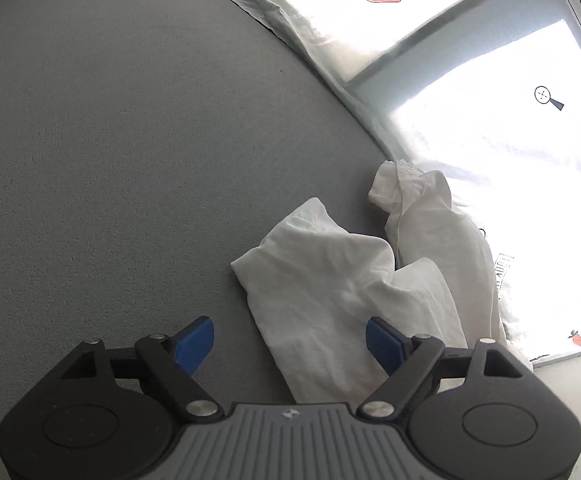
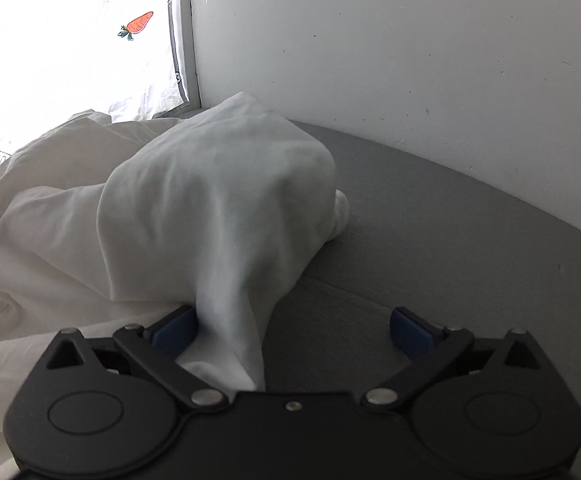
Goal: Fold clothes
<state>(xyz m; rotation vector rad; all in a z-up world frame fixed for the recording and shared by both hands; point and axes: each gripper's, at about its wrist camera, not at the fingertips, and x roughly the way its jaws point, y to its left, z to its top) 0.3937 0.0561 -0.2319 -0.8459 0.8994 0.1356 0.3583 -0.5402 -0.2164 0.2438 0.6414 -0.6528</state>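
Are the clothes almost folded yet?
Not yet. Nothing looks folded: the white garment lies bunched in a heap on the grey surface. Both tongs are open. A fold of cloth runs between the right tongs, unpinched, and the left tongs sit over a loose end of cloth. Spreading it flat and all the folding remain.

A: Garment (image 1: pixel 330 280)?
B: Plain white. Surface (image 1: pixel 130 140): grey.
A: Curtain (image 2: pixel 70 60)?
B: White, orange carrot print (image 2: pixel 140 24). Gripper pads (image 1: pixel 194 344): blue, on black arms.
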